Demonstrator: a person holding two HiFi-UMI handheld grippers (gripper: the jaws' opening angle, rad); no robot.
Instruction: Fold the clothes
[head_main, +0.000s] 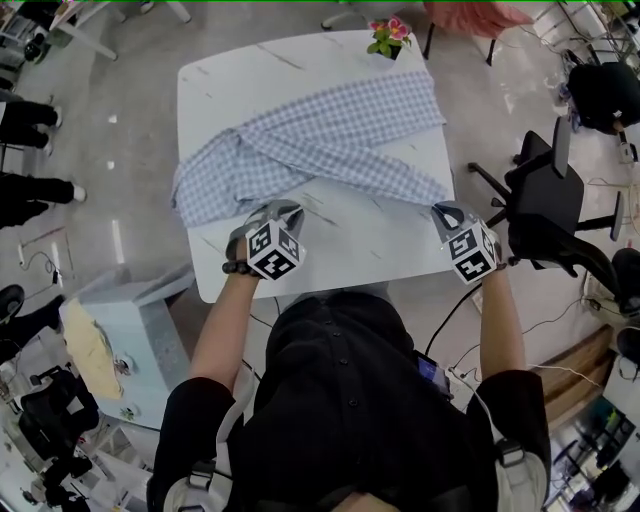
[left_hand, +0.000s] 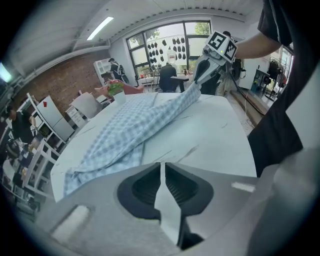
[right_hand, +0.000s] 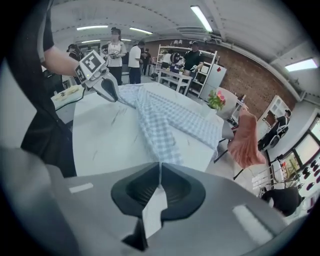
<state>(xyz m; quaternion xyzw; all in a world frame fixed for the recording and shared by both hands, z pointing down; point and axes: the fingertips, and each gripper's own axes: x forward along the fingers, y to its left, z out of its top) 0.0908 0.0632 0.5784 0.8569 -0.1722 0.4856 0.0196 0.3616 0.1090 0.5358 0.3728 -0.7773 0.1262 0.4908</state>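
Shirt (head_main: 320, 140): soft blue-and-white check cloth, lying rumpled across a smooth white table (head_main: 350, 250) with faint grey streaks. Left gripper (head_main: 284, 212): jaws closed, pinching the near hem. Right gripper (head_main: 444, 212): jaws closed on the hem corner. Cube (head_main: 273, 250) on each gripper: black-and-white square markers.

Open-plan lab-office: brick wall (right_hand: 245, 70), strip lights (right_hand: 200, 17), shelving (right_hand: 175, 60), office chairs (head_main: 545, 200).

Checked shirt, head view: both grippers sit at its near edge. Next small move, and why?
Probably carry both grippers together away over the checked shirt, folding its near edge onto it. The right gripper is shut on a shirt end raised off the white table; the left gripper looks shut on the near edge.
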